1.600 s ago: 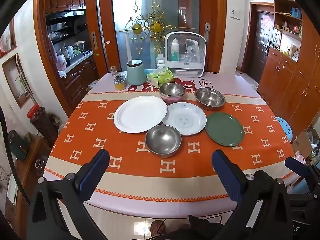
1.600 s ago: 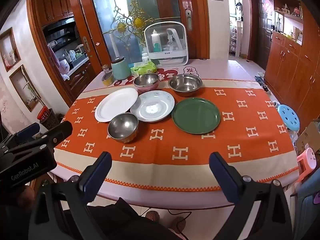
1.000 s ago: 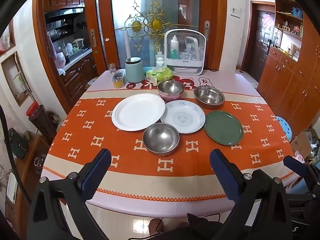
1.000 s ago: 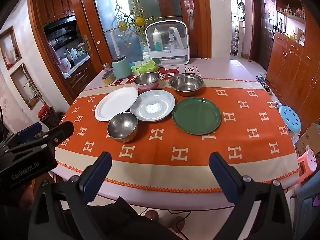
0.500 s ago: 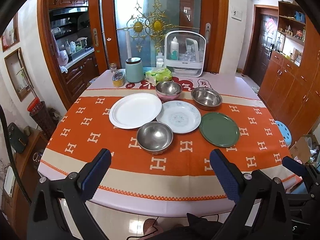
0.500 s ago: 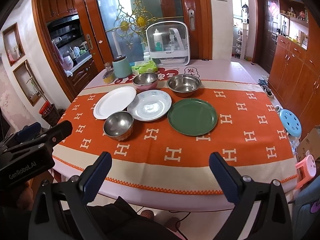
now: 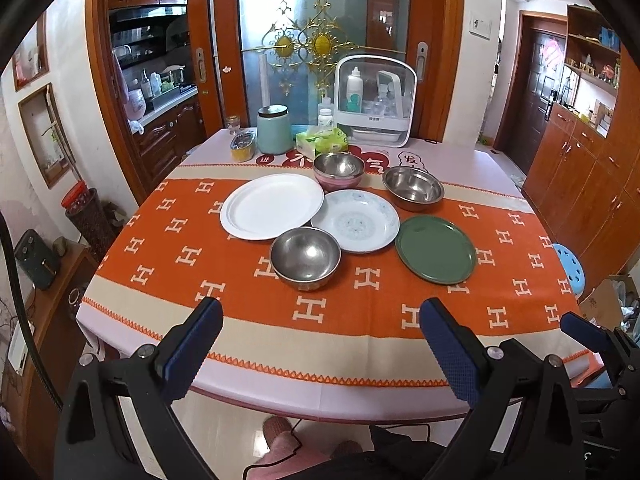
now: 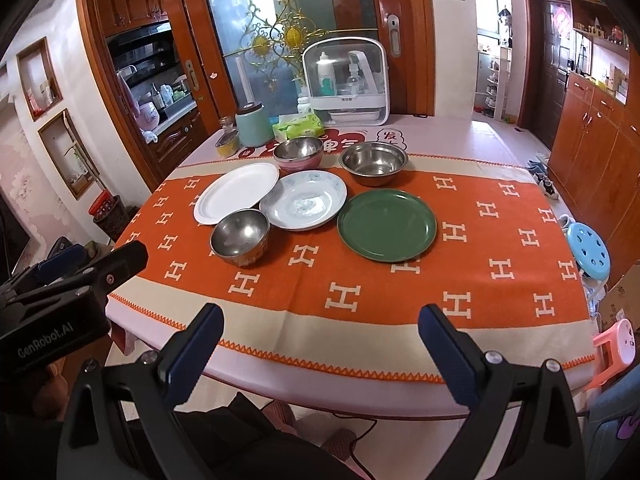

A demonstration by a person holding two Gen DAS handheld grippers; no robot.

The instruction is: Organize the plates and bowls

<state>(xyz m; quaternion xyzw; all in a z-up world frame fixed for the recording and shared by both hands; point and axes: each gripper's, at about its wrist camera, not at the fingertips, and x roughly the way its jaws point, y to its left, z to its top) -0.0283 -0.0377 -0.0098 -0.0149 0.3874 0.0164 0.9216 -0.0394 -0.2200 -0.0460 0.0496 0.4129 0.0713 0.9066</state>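
On the orange cloth lie a white plate [image 7: 272, 205] [image 8: 236, 192], a patterned plate [image 7: 355, 220] [image 8: 304, 199] and a green plate [image 7: 435, 249] [image 8: 386, 225]. Three bowls stand among them: a near steel bowl [image 7: 305, 258] [image 8: 240, 236], a pink-sided steel bowl [image 7: 338, 170] [image 8: 298, 153] and a wide steel bowl [image 7: 413, 188] [image 8: 373, 162] at the back. My left gripper [image 7: 320, 344] and right gripper [image 8: 318, 346] both hover open, holding nothing, over the table's near edge, well short of the dishes.
At the table's [image 7: 344, 356] far end stand a teal canister [image 7: 273, 129], a tissue pack [image 7: 321, 140], a small tin [image 7: 242, 147] and a white rack of bottles [image 7: 375, 101]. A blue stool [image 8: 588, 249] and a pink stool [image 8: 616, 340] sit on the floor to the right.
Both grippers have drifted slightly back and up from the table, so the dishes sit a little farther off. Both stay open. No dish has moved.
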